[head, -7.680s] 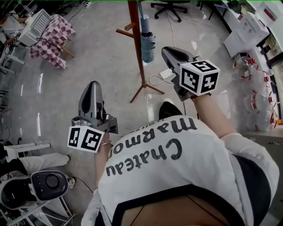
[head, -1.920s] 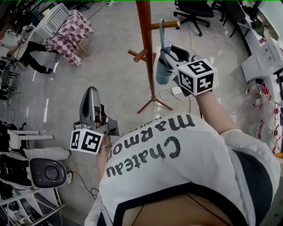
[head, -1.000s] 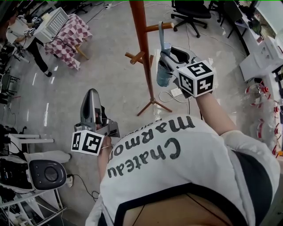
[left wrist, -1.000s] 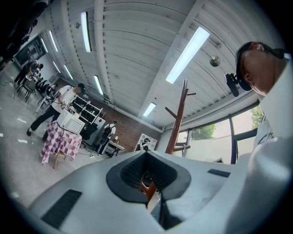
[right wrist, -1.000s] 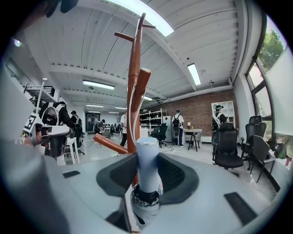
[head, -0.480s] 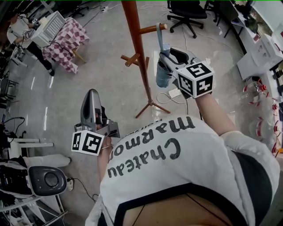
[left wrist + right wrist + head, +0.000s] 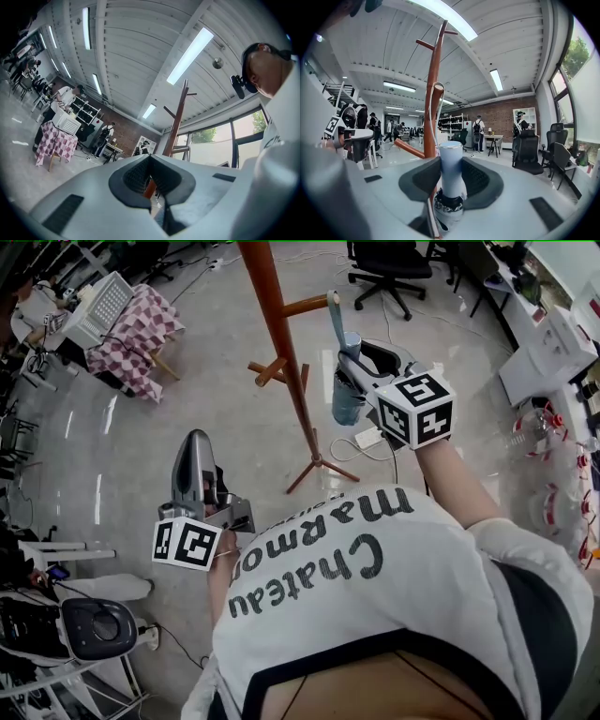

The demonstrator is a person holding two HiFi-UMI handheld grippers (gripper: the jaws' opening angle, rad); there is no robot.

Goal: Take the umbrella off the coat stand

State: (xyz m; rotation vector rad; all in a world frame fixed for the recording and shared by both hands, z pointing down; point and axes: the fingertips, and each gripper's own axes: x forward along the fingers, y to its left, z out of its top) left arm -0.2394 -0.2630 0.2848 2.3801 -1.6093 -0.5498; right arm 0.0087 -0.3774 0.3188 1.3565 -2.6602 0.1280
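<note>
Right tongs (image 7: 451, 180) clamp the umbrella (image 7: 451, 154) between them (strap on coat stand (image 7: 430, 108) peg).

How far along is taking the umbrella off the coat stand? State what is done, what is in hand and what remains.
Done: the right gripper is clamped on the handle of the umbrella. In hand: the umbrella is held beside the coat stand, its strap apparently looped over the tip of a peg. Left: slip the strap off that peg and carry the umbrella clear. The left gripper is shut and empty.
</note>
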